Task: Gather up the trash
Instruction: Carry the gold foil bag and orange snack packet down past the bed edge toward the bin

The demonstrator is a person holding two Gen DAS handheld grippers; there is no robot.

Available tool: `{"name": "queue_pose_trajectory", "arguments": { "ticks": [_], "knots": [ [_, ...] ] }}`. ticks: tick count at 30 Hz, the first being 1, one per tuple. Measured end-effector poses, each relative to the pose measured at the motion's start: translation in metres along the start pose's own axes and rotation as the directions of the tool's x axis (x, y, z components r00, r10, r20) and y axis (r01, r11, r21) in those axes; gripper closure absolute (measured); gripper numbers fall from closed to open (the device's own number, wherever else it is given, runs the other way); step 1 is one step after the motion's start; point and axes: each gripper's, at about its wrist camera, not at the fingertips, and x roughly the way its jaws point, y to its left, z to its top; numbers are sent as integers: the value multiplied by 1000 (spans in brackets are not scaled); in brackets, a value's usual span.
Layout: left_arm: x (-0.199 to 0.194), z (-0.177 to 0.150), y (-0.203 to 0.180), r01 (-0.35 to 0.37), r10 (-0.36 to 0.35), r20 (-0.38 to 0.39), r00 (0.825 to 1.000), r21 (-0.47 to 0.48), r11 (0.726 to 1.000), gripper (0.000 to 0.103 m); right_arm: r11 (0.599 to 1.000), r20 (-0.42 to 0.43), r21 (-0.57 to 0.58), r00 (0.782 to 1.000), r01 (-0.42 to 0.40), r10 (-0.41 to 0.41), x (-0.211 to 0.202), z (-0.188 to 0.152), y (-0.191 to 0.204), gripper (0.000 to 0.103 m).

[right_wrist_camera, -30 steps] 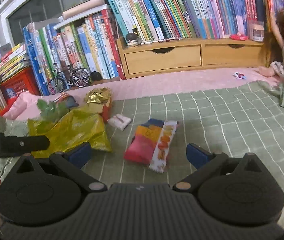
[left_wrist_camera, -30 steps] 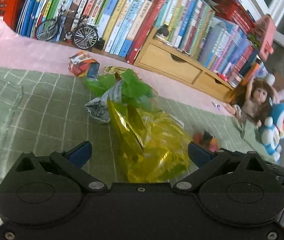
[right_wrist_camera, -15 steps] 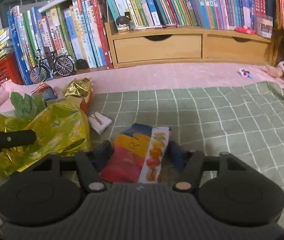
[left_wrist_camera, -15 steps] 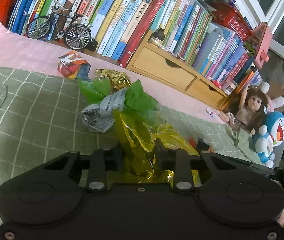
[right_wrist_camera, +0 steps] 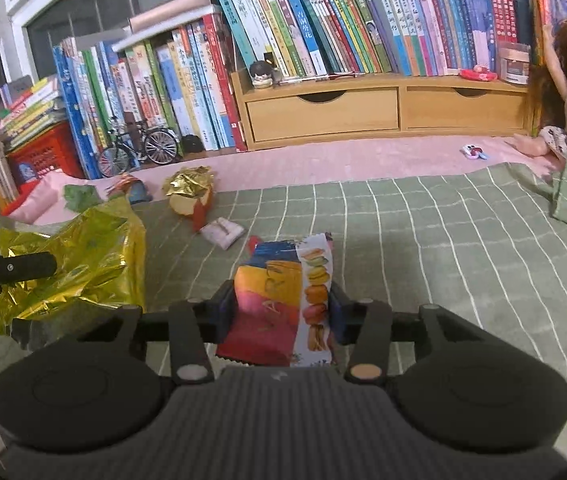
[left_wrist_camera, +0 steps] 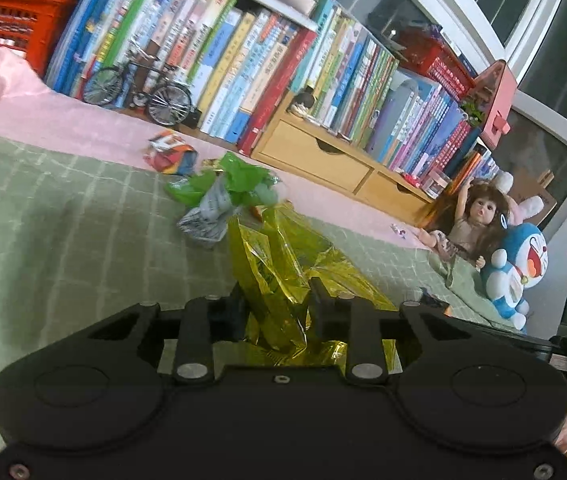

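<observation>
Now, left tool (left_wrist_camera: 277,300): clamped on the gold foil bag (left_wrist_camera: 283,264) (crumpled), above the green checked bedspread (left_wrist_camera: 63,220).
Right tool (right_wrist_camera: 281,308): jaws closing, pads against the colourful snack packet (right_wrist_camera: 283,300) between them.

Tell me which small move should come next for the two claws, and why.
Probably lift both claws a little. The left claw is shut on the gold foil bag. The right claw is closing, its pads already pressing the macaron snack packet. Both pieces appear to lie low on the green checked blanket, so raising them should free them for carrying away.
</observation>
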Motion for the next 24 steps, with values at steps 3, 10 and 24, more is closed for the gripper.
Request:
{"name": "queue_pose_trajectory", "arguments": {
  "ticks": [3,10,24],
  "knots": [
    [-20,-5,4,-7,8,31,999,-16,1000,75,1000,-13,13,1000,1,-1,-11,-13,3,52],
    [-53,-20,4,3,-1,38,999,-51,999,75,999,-20,-19,999,-40,39,-45,-47,30,52],
    [-108,-74,-12,10,-9,8,1000,-42,999,75,987,-27,25,987,-157,157,-92,-87,58,51]
  ]
}}
